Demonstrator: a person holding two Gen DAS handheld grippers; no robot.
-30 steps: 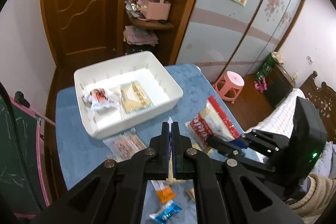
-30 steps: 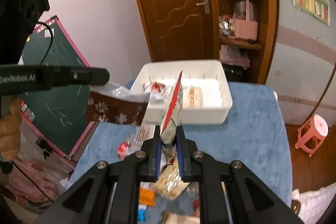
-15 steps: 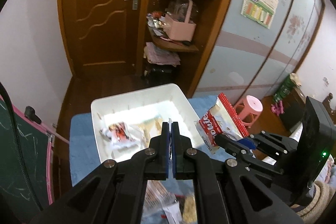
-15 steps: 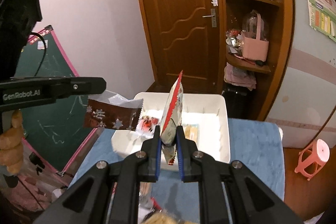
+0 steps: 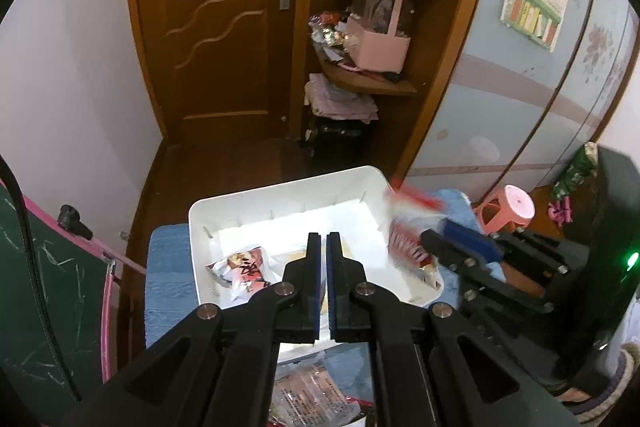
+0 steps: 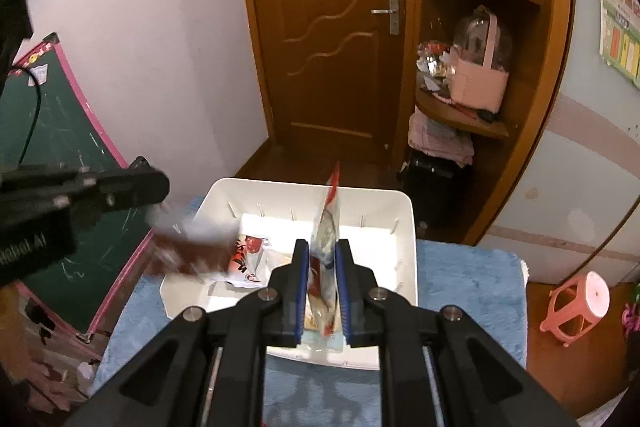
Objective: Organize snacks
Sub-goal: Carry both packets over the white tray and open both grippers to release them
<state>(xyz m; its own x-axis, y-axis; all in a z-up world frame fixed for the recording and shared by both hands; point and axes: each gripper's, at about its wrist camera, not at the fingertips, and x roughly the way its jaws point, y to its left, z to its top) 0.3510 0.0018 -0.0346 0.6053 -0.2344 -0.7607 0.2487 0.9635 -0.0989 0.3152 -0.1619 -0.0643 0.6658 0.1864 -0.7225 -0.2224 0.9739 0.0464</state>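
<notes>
Right wrist view first: the right claw is pinching a red-and-white snack bag edge-on, and the bag stands upright between the blue pads, over the near part of a white plastic bin. Off to the left in that same view the left claw comes in from the side with a dark brown wrapper hanging from it, blurred, over the bin's left rim. From the left wrist, that claw's jaws are pressed almost together, with only a thin slit between the pads; the wrapper itself cannot be made out there. Inside the bin lies a crumpled white packet with red print, towards the left wall, with another flat pack beside it, mostly hidden behind the fingers. The bin rests on a bench covered with a blue towel. A clear-wrapped snack pack lies on the towel in front of the bin. Beyond the bench stand a wooden door, corner shelves with a pink basket, a green chalkboard at the left and a pink stool on the floor at the right.
</notes>
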